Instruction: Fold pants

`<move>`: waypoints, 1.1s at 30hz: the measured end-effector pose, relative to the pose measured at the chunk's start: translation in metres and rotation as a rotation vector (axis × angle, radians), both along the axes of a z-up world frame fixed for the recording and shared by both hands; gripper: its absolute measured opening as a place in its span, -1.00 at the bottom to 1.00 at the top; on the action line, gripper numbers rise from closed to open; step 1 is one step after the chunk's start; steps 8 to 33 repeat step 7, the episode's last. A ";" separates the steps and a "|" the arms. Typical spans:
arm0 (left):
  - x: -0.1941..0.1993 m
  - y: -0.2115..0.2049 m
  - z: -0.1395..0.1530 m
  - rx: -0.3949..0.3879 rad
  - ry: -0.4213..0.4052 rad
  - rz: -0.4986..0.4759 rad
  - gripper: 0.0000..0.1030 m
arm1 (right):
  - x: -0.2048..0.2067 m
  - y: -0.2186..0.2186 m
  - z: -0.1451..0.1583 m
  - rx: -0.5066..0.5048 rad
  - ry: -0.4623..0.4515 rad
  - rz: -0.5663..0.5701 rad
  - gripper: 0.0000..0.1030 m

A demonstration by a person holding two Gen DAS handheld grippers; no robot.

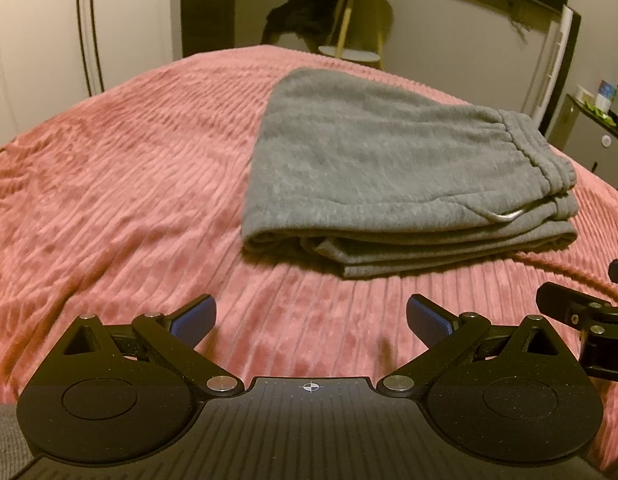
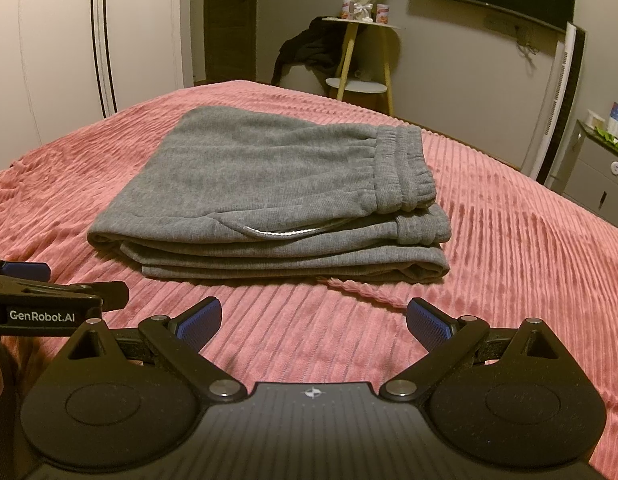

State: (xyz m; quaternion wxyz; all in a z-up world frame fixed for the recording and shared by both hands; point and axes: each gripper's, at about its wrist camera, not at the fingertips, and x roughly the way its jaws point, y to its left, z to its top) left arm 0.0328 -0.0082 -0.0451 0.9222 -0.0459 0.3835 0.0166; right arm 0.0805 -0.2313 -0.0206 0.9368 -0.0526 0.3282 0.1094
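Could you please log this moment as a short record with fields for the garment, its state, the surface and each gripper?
garment: grey sweatpants
state: folded into a flat stack, waistband on top at the right
surface: pink ribbed bedspread
left gripper: open, empty, short of the stack
right gripper: open, empty, short of the stack
contact: neither gripper touches the pants
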 end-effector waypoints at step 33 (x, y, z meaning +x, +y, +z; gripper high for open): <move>0.000 -0.011 -0.002 0.063 0.008 -0.034 1.00 | 0.000 0.000 0.000 -0.003 0.001 0.000 0.92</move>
